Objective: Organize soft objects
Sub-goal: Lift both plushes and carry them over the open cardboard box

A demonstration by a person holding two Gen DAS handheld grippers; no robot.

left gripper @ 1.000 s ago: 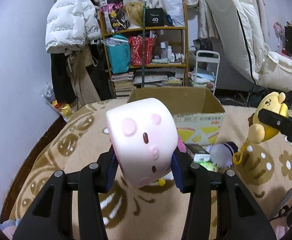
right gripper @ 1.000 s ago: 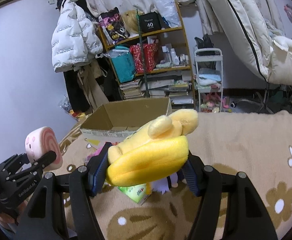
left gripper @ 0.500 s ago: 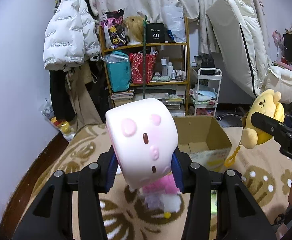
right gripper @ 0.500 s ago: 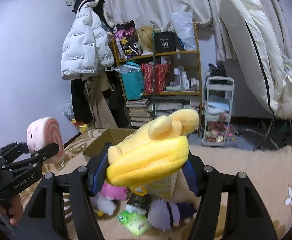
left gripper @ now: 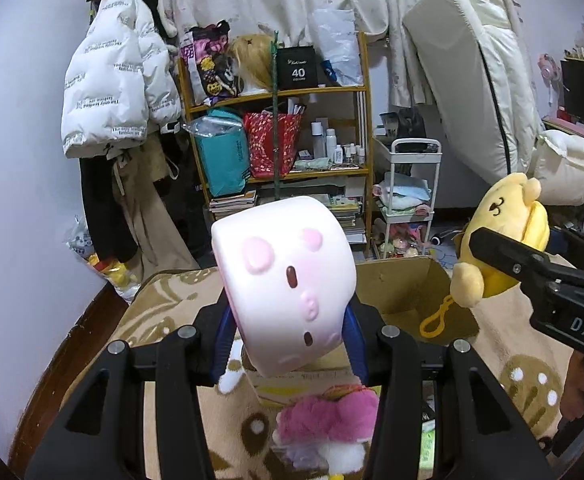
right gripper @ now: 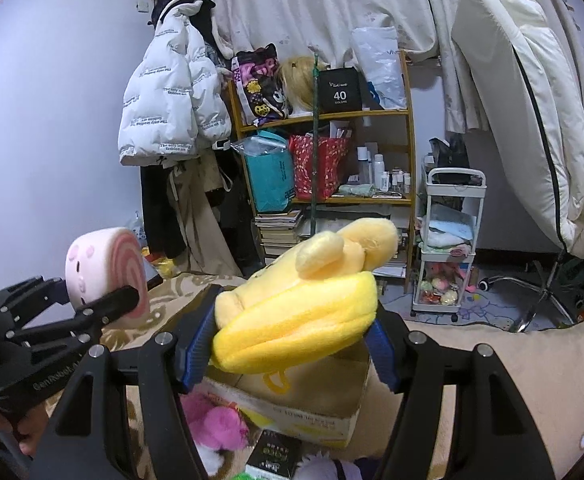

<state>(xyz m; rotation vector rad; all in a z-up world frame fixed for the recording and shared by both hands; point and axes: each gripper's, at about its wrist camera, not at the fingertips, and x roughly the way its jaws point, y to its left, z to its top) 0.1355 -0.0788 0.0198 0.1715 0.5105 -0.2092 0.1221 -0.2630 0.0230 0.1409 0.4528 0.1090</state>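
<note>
My left gripper (left gripper: 287, 344) is shut on a pink roll-shaped plush (left gripper: 283, 280) with a small face, held above the near side of an open cardboard box (left gripper: 412, 292). It also shows in the right wrist view (right gripper: 103, 268). My right gripper (right gripper: 287, 344) is shut on a yellow dog plush (right gripper: 300, 304) with a yellow clip ring, held above the same box (right gripper: 304, 400). That plush shows at the right of the left wrist view (left gripper: 500, 236). A pink fluffy plush (left gripper: 328, 416) lies on the blanket in front of the box.
The box stands on a beige patterned blanket (left gripper: 163, 320). A black packet (right gripper: 271, 456) and a purple-white fluffy toy (right gripper: 332, 468) lie near the box. Beyond are a wooden shelf (left gripper: 283, 132), a white cart (left gripper: 408, 184), a hanging white jacket (left gripper: 111, 88) and a propped mattress (left gripper: 472, 80).
Both grippers have risen and moved forward with their plushes, so the box now sits lower and closer beneath them. The grips have not changed.
</note>
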